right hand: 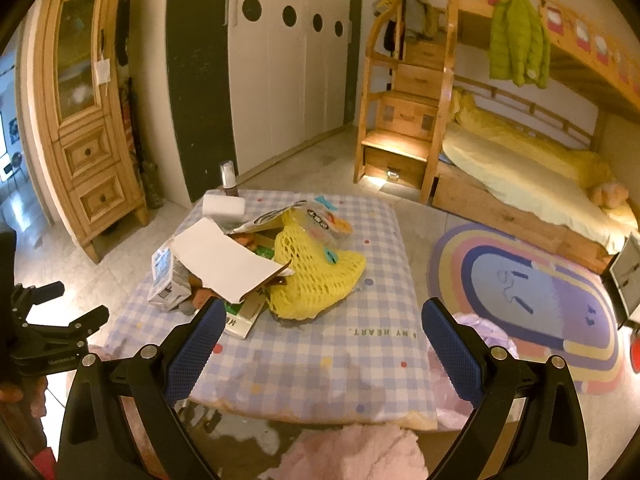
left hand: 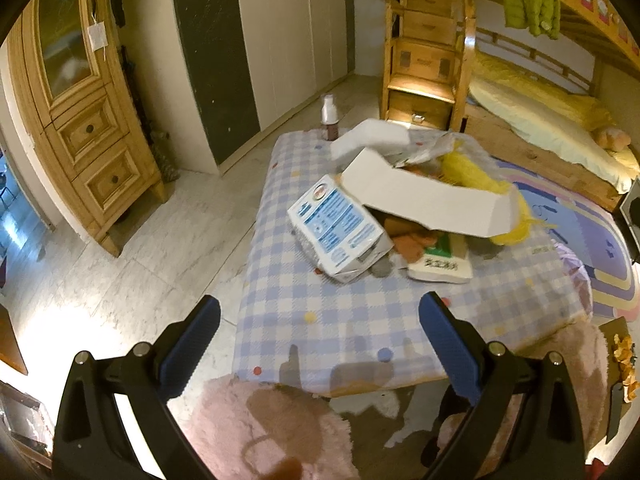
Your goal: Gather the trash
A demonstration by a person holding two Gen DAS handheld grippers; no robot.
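Observation:
A pile of trash lies on a low table with a blue checked cloth [left hand: 344,320] [right hand: 320,344]. It holds a blue-and-white carton [left hand: 340,228] [right hand: 166,276], a white cardboard flap [left hand: 424,196] [right hand: 224,264], a yellow foam net [left hand: 476,172] [right hand: 316,280], a green-and-white packet [left hand: 444,264] [right hand: 242,316], a white foam block [left hand: 372,136] [right hand: 223,206] and a plastic wrapper [right hand: 320,216]. A small bottle [left hand: 329,116] [right hand: 228,180] stands at the far edge. My left gripper [left hand: 320,312] is open and empty above the near edge. My right gripper [right hand: 320,320] is open and empty, near the pile.
A wooden cabinet [left hand: 80,120] [right hand: 88,120] stands left, white wardrobe doors [right hand: 288,80] behind, a bunk bed with steps [right hand: 500,140] right. A striped rug [right hand: 528,296] lies on the floor right of the table. Pink fluffy fabric [left hand: 260,432] [right hand: 360,456] lies at the near edge.

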